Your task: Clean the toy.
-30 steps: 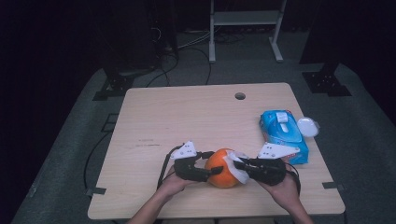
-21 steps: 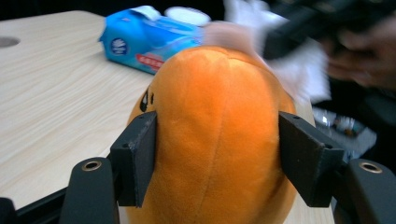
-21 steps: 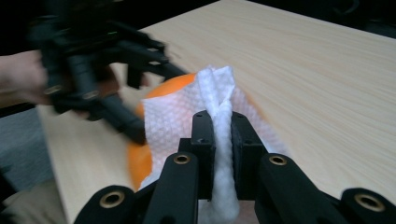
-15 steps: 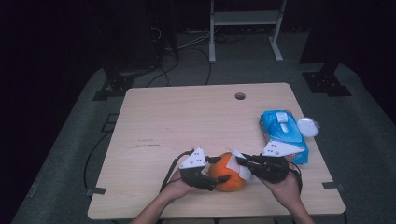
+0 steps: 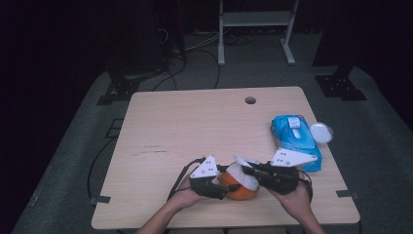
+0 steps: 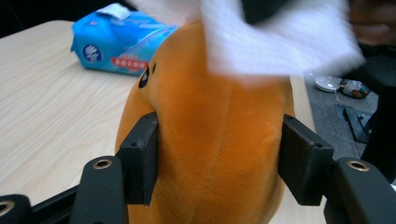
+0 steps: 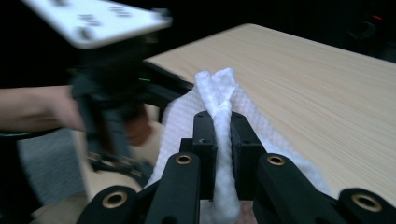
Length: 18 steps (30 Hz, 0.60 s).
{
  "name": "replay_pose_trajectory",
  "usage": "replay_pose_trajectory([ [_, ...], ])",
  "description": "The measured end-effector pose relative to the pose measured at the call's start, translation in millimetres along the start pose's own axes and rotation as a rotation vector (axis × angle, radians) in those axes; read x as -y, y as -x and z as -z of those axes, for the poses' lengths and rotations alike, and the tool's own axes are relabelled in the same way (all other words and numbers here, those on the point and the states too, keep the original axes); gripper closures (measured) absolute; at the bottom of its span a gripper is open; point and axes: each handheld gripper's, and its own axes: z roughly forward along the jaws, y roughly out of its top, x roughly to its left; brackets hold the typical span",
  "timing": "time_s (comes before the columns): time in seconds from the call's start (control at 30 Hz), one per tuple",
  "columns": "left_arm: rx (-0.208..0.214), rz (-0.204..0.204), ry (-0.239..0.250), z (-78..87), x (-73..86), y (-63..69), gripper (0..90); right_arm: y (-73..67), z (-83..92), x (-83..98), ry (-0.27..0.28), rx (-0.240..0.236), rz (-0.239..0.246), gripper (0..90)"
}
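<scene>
Orange plush toy under white wipe

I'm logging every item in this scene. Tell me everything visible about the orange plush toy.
The orange plush toy is rounded, soft and short-furred, with a faint seam down its side and a small dark mark near the top. It sits at the near edge of the table. The left hand-held gripper clamps its sides with both black pads. A white wipe, pinched by the right hand-held gripper, lies over its top.
</scene>
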Motion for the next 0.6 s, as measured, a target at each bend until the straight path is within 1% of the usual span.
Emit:
replay_pose_trajectory([
  [0.03, 0.006, -0.015, 0.008, 0.3, -2.5, 2.8, 38.5, -7.8, -3.4, -2.2, -0.006, -0.014, 0.029, 82.2],
  [0.07, 0.008, -0.022, 0.012, 1.5, -4.9, 5.0, 39.0, -14.2, -6.5, -3.7, -0.016, -0.014, 0.055, 82.2],
  [0.1, 0.001, -0.029, 0.014, 3.1, -6.7, 6.2, 39.2, -17.4, -8.4, -4.6, -0.024, 0.004, 0.083, 82.1],
  [0.13, -0.008, -0.034, 0.015, 5.3, -7.6, 6.4, 39.5, -17.0, -8.2, -4.9, -0.022, 0.021, 0.088, 82.1],
  [0.17, -0.008, -0.034, 0.015, 5.3, -7.6, 6.4, 39.8, -17.0, -8.2, -4.9, -0.022, 0.021, 0.088, 82.1],
  [0.2, -0.015, -0.034, 0.017, 7.5, -7.8, 5.3, 39.8, -13.0, -6.4, -4.7, -0.016, 0.028, 0.074, 82.1],
  [0.23, -0.022, -0.026, 0.014, 11.8, -5.9, 0.5, 40.1, -1.4, -0.8, -1.7, -0.009, 0.075, 0.039, 82.1],
  [0.27, -0.021, -0.019, 0.015, 13.9, -4.2, -2.6, 40.1, 6.3, 1.7, 1.5, -0.014, 0.095, 0.018, 82.1],
  [0.3, -0.018, 0.0, 0.019, 14.7, -3.0, -5.2, 40.0, 15.1, 3.5, 6.2, -0.022, 0.103, -0.02, 82.1],
  [0.37, -0.014, 0.006, 0.016, 12.6, -1.9, -6.2, 39.8, 30.3, 3.8, 16.1, -0.018, 0.079, -0.111, 82.2],
  [0.4, -0.014, 0.006, 0.016, 12.6, -1.9, -6.2, 39.3, 32.4, 3.0, 18.3, -0.015, 0.069, -0.126, 82.2],
  [0.43, -0.01, -0.007, 0.009, 9.1, -1.4, -4.1, 38.9, 30.3, 2.0, 17.6, -0.018, 0.066, -0.12, 82.1],
  [0.47, -0.007, -0.01, 0.008, 7.5, -1.0, -2.8, 38.2, 26.0, 0.9, 15.2, -0.019, 0.064, -0.104, 82.1],
  [0.5, -0.005, -0.014, 0.007, 6.0, -0.5, -1.5, 38.0, 21.2, -0.2, 12.2, -0.016, 0.055, -0.089, 82.1],
  [0.57, -0.009, -0.029, 0.003, 3.8, -0.1, 1.3, 37.8, 12.2, -3.2, 7.7, -0.007, 0.018, -0.055, 82.0],
  [0.6, -0.016, -0.036, -0.004, 3.9, -0.2, 1.7, 37.9, 8.3, -5.7, 6.6, -0.017, 0.017, -0.034, 82.0],
])
